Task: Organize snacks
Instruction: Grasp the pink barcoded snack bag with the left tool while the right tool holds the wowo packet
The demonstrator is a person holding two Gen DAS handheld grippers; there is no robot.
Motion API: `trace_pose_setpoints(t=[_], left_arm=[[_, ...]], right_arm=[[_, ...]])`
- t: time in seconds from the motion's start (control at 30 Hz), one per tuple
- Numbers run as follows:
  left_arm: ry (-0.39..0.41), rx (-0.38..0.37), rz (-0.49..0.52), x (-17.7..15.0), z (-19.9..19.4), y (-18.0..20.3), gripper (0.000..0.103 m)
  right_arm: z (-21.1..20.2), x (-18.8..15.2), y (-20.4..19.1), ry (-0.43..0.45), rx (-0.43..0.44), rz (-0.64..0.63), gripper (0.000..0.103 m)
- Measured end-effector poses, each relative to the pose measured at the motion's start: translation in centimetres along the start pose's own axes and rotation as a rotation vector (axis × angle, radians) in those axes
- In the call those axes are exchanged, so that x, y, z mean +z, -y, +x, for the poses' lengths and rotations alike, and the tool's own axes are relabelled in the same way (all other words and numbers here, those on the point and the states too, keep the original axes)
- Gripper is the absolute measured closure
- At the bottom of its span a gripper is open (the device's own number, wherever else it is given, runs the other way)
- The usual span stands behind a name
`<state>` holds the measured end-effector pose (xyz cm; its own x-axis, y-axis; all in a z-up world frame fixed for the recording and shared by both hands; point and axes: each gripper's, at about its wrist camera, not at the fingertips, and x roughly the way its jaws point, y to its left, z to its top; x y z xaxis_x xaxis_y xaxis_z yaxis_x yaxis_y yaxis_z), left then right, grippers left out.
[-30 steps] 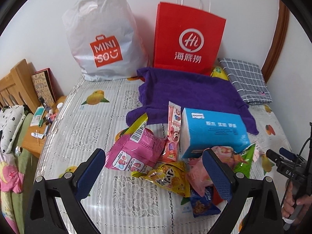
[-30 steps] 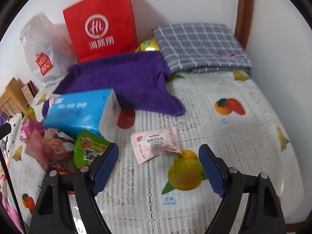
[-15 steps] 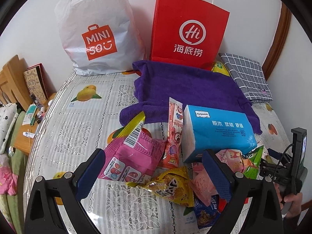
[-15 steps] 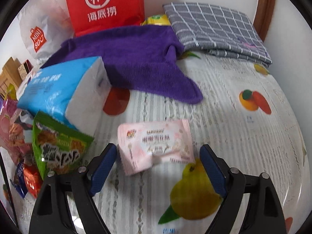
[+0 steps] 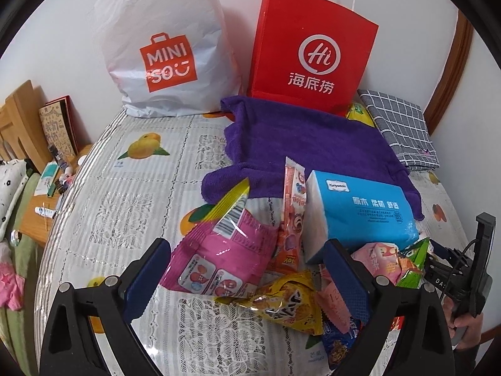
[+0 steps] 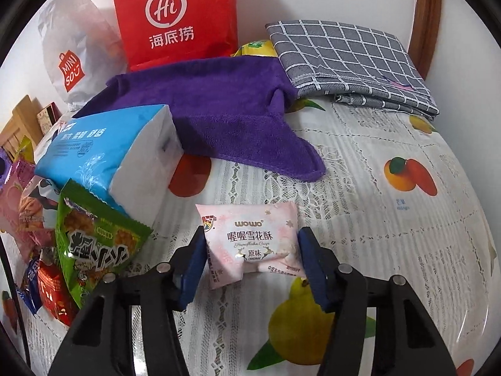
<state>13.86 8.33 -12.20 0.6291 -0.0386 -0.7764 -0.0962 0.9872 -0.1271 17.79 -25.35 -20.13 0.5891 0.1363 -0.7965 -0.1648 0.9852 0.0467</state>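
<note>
A pale pink snack packet (image 6: 253, 244) lies on the table between the fingers of my right gripper (image 6: 252, 266); the jaws have closed in to its two sides and touch it. My left gripper (image 5: 247, 277) is open above a heap of snacks: a magenta bag (image 5: 225, 257), a yellow bag (image 5: 281, 304), an orange-pink stick pack (image 5: 292, 210) and a green bag (image 6: 94, 244). A blue tissue pack (image 5: 360, 213) lies on the heap; it also shows in the right wrist view (image 6: 103, 153).
A purple towel (image 5: 300, 141) lies behind the heap. A white MINISO bag (image 5: 166, 53) and a red paper bag (image 5: 310, 59) stand against the wall. A folded grey checked cloth (image 6: 347, 59) lies at the back right. The bed edge and wooden furniture (image 5: 18, 119) are at the left.
My right gripper has moved forward and down over the pink packet and its jaws have narrowed onto it. My left gripper has moved slightly closer to the heap, still open.
</note>
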Motion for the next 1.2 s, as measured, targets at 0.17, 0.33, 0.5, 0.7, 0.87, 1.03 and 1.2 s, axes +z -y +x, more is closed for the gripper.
trace_pose_setpoints(t=[0.17, 0.33, 0.5, 0.7, 0.87, 1.03, 1.2], left_arm=[[-0.008, -0.001, 0.0, -0.2, 0.4, -0.3, 0.006], [-0.028, -0.011, -0.023, 0.1, 1.5, -1.2, 0.009], [-0.037, -0.004, -0.026, 0.5, 3.1, -1.7, 0.01], [-0.059, -0.019, -0.025, 0.4, 4.5, -2.1, 0.027], [-0.051, -0.056, -0.019, 0.3, 4.6, -2.2, 0.042], [-0.045, -0.094, -0.032, 0.0, 4.1, -2.6, 0.049], [-0.018, -0.106, -0.04, -0.1, 2.6, -3.3, 0.05]], right_arm=[[0.0, 0.0, -0.1, 0.0, -0.009, -0.003, 0.046], [0.1, 0.0, -0.1, 0.0, -0.011, -0.003, 0.046], [0.1, 0.0, 0.0, -0.001, -0.007, 0.0, 0.045], [0.1, 0.0, 0.0, -0.001, -0.007, -0.001, 0.045], [0.1, 0.0, 0.0, -0.001, -0.006, 0.0, 0.045], [0.0, 0.0, -0.2, 0.002, -0.015, -0.006, 0.046], [-0.6, -0.3, -0.8, -0.008, -0.038, -0.015, 0.047]])
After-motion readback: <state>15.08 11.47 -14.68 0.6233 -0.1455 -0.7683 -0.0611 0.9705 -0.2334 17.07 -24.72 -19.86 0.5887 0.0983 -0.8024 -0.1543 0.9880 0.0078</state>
